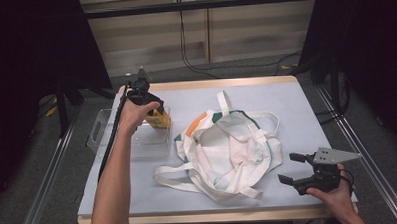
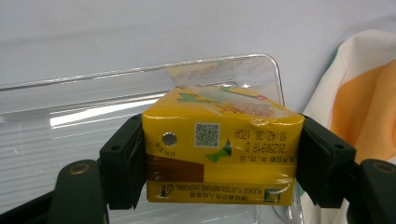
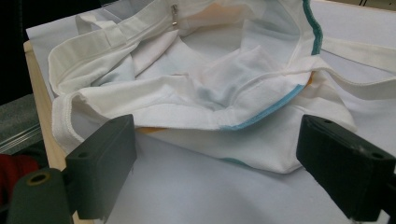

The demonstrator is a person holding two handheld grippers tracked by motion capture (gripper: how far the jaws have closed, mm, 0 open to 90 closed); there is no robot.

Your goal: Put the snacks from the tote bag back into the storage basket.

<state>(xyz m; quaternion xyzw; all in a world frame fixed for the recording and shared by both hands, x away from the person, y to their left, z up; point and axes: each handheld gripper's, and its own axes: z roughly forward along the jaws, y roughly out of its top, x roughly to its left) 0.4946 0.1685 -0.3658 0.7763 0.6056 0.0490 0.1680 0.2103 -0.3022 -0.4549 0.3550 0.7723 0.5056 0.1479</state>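
While I watched from the high view, my left gripper (image 1: pixel 154 111) had its jaws clamped on a yellow drink carton (image 1: pixel 160 118), one pad against each side. The carton sat over the right end of a clear plastic tray (image 1: pixel 107 132) that lay near the left edge of the surface (image 1: pixel 296 103). In the left gripper view the carton (image 2: pixel 222 144) filled the gap between the jaws, its print upside down, with the tray's (image 2: pixel 93 107) clear wall behind it.

My right gripper (image 1: pixel 290 168) rested near the front right corner of the surface, its jaws spread wide with nothing between them. They pointed at a white cloth bag (image 1: pixel 227 146) that lay crumpled in the middle of the surface, just beside the tray. In the right gripper view the bag (image 3: pixel 196 93) lay close ahead of the open jaws, its mouth gaping and its straps loose.
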